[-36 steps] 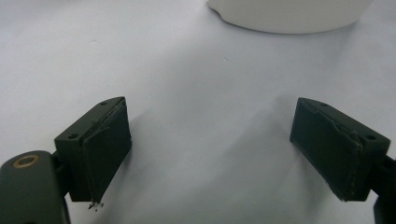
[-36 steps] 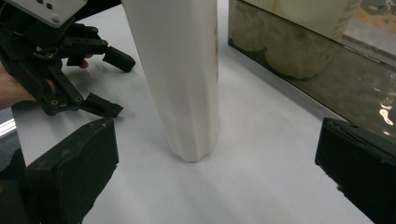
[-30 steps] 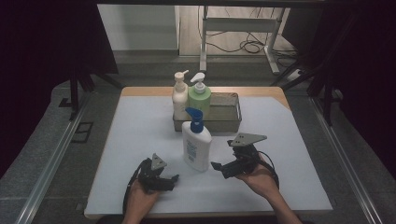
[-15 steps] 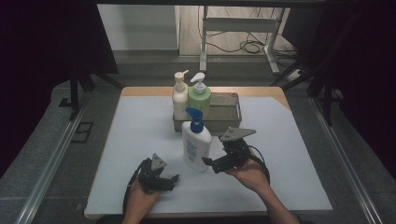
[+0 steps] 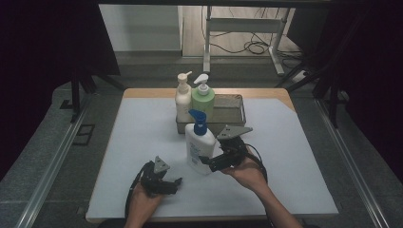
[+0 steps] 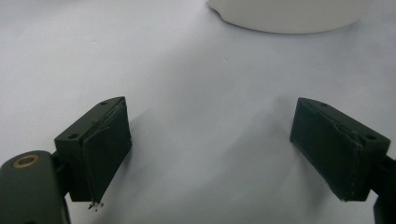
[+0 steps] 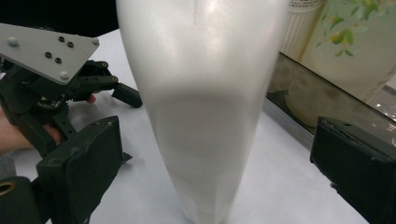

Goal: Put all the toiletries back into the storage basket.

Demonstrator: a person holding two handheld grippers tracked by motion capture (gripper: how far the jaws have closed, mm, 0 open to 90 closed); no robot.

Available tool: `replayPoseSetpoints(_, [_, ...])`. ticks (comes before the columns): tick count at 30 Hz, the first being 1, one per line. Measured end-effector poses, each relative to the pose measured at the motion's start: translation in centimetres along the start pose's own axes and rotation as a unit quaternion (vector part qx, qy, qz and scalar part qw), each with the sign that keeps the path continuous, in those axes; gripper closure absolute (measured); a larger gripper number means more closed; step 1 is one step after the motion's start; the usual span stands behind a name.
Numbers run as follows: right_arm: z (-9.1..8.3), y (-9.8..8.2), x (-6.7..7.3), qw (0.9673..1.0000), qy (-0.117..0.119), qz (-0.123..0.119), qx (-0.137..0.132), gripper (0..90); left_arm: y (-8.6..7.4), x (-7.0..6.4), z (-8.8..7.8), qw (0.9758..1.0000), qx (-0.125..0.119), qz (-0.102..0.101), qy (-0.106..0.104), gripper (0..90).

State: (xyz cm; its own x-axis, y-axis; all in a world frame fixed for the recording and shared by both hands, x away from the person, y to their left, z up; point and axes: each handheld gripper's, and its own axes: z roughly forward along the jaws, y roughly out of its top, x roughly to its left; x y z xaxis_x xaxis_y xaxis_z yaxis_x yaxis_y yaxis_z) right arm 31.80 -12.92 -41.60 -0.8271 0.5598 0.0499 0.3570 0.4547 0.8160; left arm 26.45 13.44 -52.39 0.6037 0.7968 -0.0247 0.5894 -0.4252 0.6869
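A white pump bottle with a blue head (image 5: 199, 145) stands upright on the white mat. My right gripper (image 5: 208, 163) is open at the bottle's lower right. In the right gripper view the white bottle (image 7: 205, 107) stands between the two jaws of my right gripper (image 7: 219, 140), with a gap on each side. My left gripper (image 5: 174, 184) rests low on the mat to the bottle's front left, open and holding nothing. In the left gripper view my left gripper (image 6: 212, 126) faces bare mat, with the bottle's base (image 6: 289, 14) at the top edge.
A grey metal tray (image 5: 230, 113) stands behind the white bottle. It holds a cream pump bottle (image 5: 183, 97) and a green pump bottle (image 5: 203, 98) at its left end. The tray wall (image 7: 299, 100) lies close to the right jaw. The mat's edges are near both hands.
My right gripper has moved left to the white bottle, which now stands between its open jaws. The left gripper and the bottles have stayed put.
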Motion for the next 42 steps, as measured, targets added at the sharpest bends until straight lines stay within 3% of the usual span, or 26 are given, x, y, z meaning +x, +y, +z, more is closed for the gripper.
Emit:
replayPoseSetpoints(24, [2.6, 2.0, 0.6, 0.9999, -0.003, -0.014, 0.0, 15.5, 0.0, 0.0, 0.0, 1.0, 0.0, 0.0, 0.0, 12.3])
replayPoseSetpoints(35, [2.9, 2.2, 0.7, 0.9997, -0.002, -0.024, 0.004, 31.6, 0.0, 0.0, 0.0, 1.0, 0.0, 0.0, 0.0, 12.3])
replayPoseSetpoints(37, [2.8, 2.2, 0.8, 0.9996, -0.01, -0.027, 0.004, 35.7, 0.0, 0.0, 0.0, 1.0, 0.0, 0.0, 0.0, 12.3])
replayPoseSetpoints(42, [2.7, 2.2, 0.8, 0.9996, -0.016, -0.021, 0.005, 36.6, 0.0, 0.0, 0.0, 1.0, 0.0, 0.0, 0.0, 12.3])
